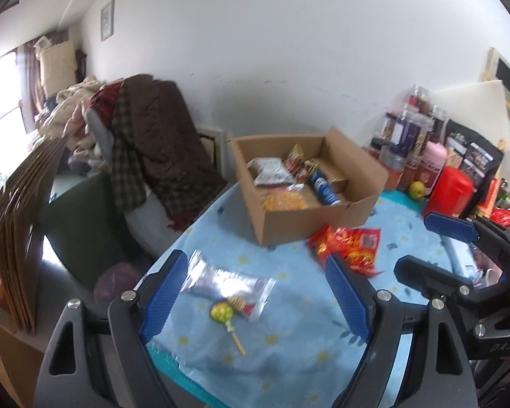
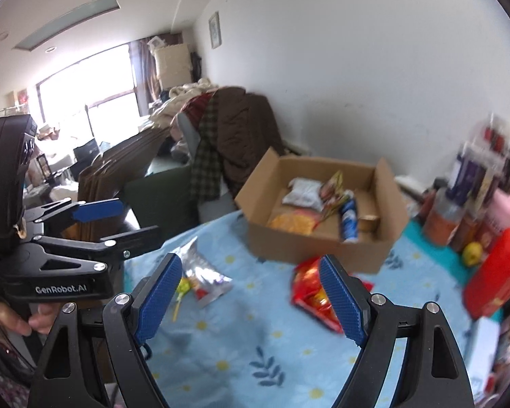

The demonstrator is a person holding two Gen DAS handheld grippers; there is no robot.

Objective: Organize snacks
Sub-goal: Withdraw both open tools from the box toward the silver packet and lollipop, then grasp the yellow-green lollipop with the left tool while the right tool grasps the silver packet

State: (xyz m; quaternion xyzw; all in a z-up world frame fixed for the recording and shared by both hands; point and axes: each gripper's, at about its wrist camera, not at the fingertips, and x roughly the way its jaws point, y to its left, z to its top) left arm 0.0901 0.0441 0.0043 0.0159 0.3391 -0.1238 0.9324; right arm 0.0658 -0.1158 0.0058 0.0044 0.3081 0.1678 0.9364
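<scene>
A table under a blue flowered cloth [image 1: 289, 357] carries an open cardboard box [image 1: 289, 224] that holds several snack packs. In front of the box lie a silver snack packet [image 1: 227, 282], a green lollipop [image 1: 222, 312] and a red snack bag [image 1: 350, 244]. My left gripper [image 1: 255, 292] hangs open above the silver packet and lollipop, with nothing between its pads. My right gripper [image 2: 251, 299] is open too, and its right finger covers part of the red bag [image 2: 309, 292]. The right wrist view also shows the box [image 2: 289, 248], the silver packet [image 2: 204, 275] and the left gripper [image 2: 132, 221].
Jars, bottles and a red container [image 1: 452, 187] crowd the table's right end, with a yellow fruit [image 1: 416, 188] beside them. Left of the table are a chair draped with a brown coat [image 1: 159, 129] and a stack of flat cardboard [image 1: 20, 210]. A person's hand [image 2: 13, 319] holds the left gripper.
</scene>
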